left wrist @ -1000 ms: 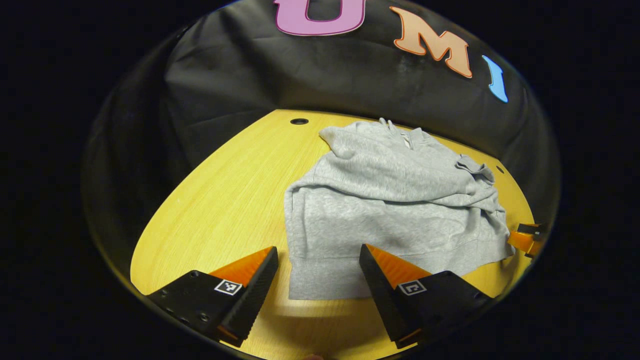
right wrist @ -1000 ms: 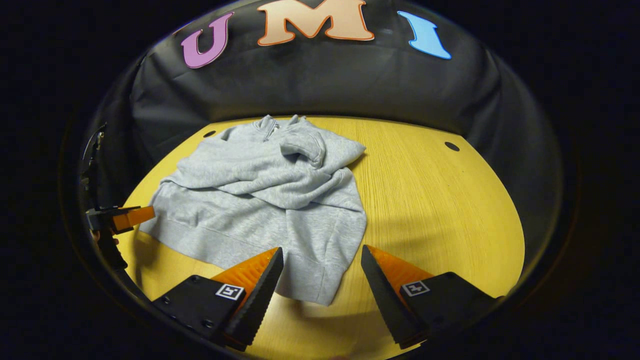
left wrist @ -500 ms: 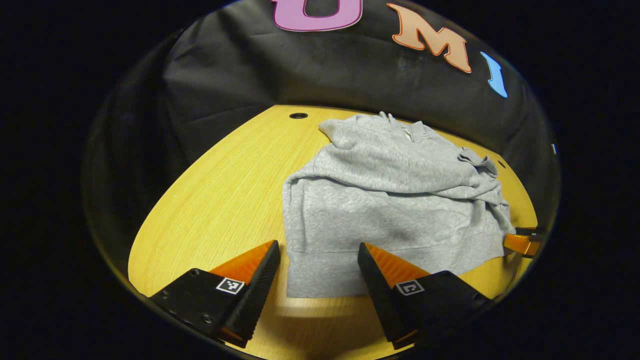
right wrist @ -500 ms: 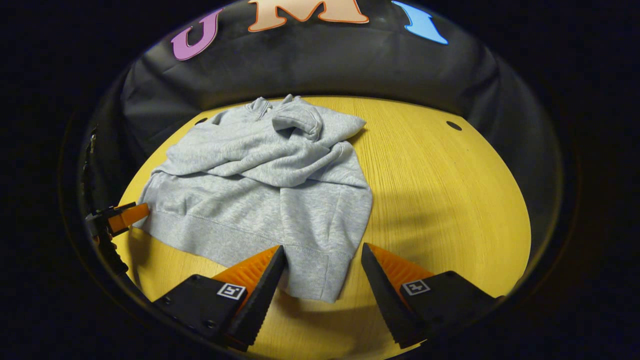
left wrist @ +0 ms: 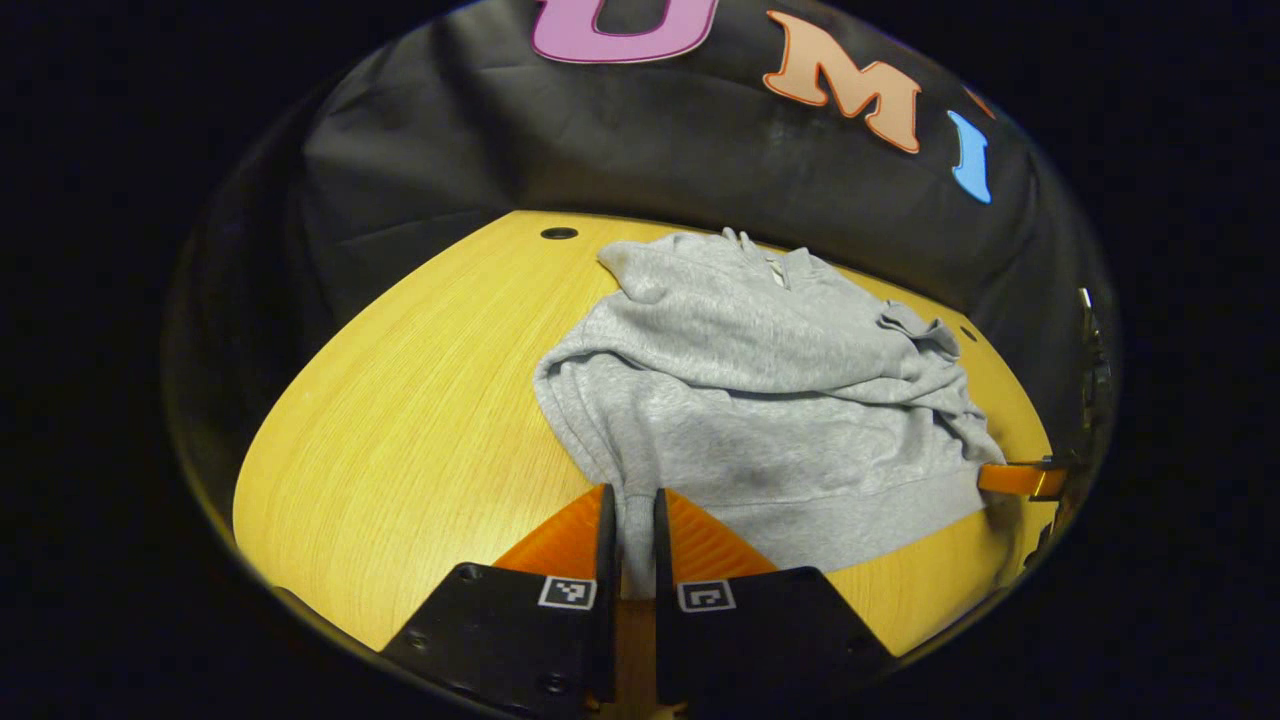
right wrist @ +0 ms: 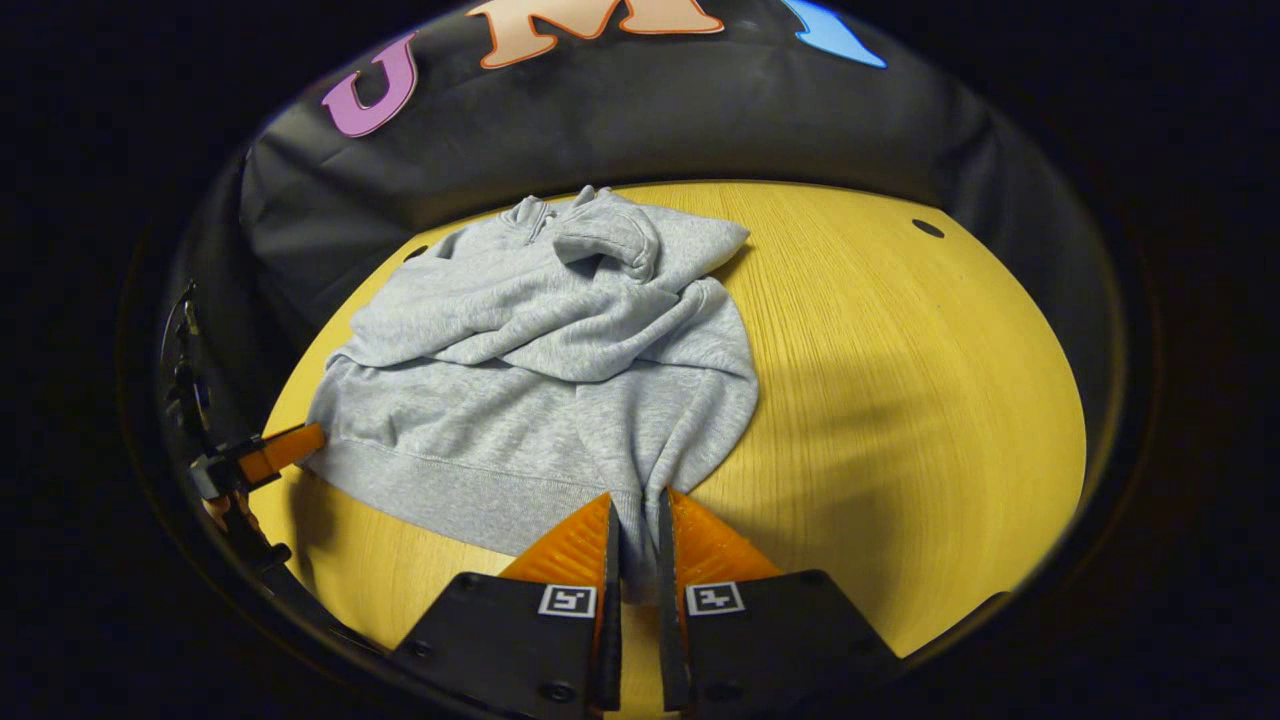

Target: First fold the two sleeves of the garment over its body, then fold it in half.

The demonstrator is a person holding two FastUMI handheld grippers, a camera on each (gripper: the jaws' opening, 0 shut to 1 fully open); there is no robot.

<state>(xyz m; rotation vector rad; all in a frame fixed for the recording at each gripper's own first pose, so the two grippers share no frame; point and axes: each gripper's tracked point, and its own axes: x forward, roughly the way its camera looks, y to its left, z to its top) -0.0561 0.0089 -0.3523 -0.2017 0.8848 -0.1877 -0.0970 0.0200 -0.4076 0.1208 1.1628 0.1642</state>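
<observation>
Left jaws: the left gripper [left wrist: 630, 520] is closed on the hem corner of the garment [left wrist: 760, 400], cloth pinched between both fingers.
Right jaws: the right gripper [right wrist: 635, 530] is clamped on the other hem corner, fabric gathered into pleats.
Garment: a grey sweatshirt is spread on the worktop [left wrist: 420, 420], both sleeves laid over the body, collar at the far edge.
Handling: judged soft, limp, fairly light; sagging is expected. The ribbed hem corners are the sound hold for halving.
</observation>
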